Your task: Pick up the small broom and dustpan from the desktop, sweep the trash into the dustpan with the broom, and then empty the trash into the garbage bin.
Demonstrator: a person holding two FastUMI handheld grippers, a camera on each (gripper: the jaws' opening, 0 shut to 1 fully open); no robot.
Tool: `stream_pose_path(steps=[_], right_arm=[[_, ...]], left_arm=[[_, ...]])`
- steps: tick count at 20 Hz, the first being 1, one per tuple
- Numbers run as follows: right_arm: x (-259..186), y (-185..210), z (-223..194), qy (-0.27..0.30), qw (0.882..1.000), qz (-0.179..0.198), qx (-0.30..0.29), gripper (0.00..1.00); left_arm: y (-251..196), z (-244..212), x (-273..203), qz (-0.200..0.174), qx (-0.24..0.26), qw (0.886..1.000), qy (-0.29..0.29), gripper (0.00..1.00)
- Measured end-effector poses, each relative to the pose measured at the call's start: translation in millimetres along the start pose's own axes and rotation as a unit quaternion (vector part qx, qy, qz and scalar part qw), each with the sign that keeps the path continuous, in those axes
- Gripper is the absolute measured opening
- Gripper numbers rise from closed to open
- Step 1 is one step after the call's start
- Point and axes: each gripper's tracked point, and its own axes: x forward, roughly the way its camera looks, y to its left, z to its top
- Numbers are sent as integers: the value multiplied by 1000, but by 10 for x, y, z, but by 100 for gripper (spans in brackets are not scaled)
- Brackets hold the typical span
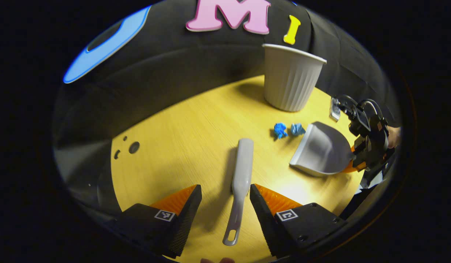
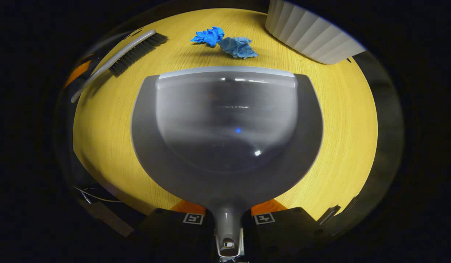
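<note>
A: Right tool [image 2: 228, 219] is closed on the stub handle of the grey plastic dustpan [image 2: 225, 124]; pan lies flat on the yellow wood-grain worktop [image 2: 349, 120], lip facing two crumpled blue paper scraps [image 2: 225, 42] just beyond it.

B: Left tool [image 1: 225, 204]?

A: Wide open, fingers either side of the grey small broom [image 1: 241, 175] handle, not touching. Broom lies mid-worktop, bristle end toward the scraps.

B: So grab next?

A: Prob. yes. Lower, centre the handle, close firmly mid-handle so it won't twist. White ribbed plastic garbage bin [image 1: 292, 78] stands by the far edge, near the scraps; keep pan lip pressed down.
</note>
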Motion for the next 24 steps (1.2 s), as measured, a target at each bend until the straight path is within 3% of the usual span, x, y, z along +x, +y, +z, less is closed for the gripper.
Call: stream_pose_path(steps=[3,7,11,12,13,15,16,17,18,19,24], right_arm=[[-4,-1,13,-2,1000,2,-2,35],[-9,2,9,3,1000,3,1,35],[-14,2,2,9,1000,5,0,35],[-10,4,-1,9,1000,5,-2,29],[-12,6,3,10,1000,5,-1,29],[-12,5,6,10,1000,6,-4,35],[-14,6,12,7,1000,5,-4,35],[-13,5,10,6,1000,4,-4,35],[-17,4,15,5,1000,4,-5,29],[-26,9,9,8,1000,4,-6,35],[-54,18,6,4,1000,0,4,36]], left_arm=[[-63,-239,163,-33,11,996,80,85],[-61,-534,415,-40,25,982,182,84],[-59,-556,648,-35,44,975,216,77],[-54,-558,702,-32,48,973,223,76],[-52,-604,735,-32,52,969,239,75],[-75,-543,773,-31,63,969,236,66],[-114,-547,769,-32,67,966,246,53],[-134,-562,763,-33,67,966,249,46],[-152,-587,760,-32,67,964,254,38],[-149,-577,740,-33,66,963,258,36],[-172,-535,771,-44,88,965,242,26]])
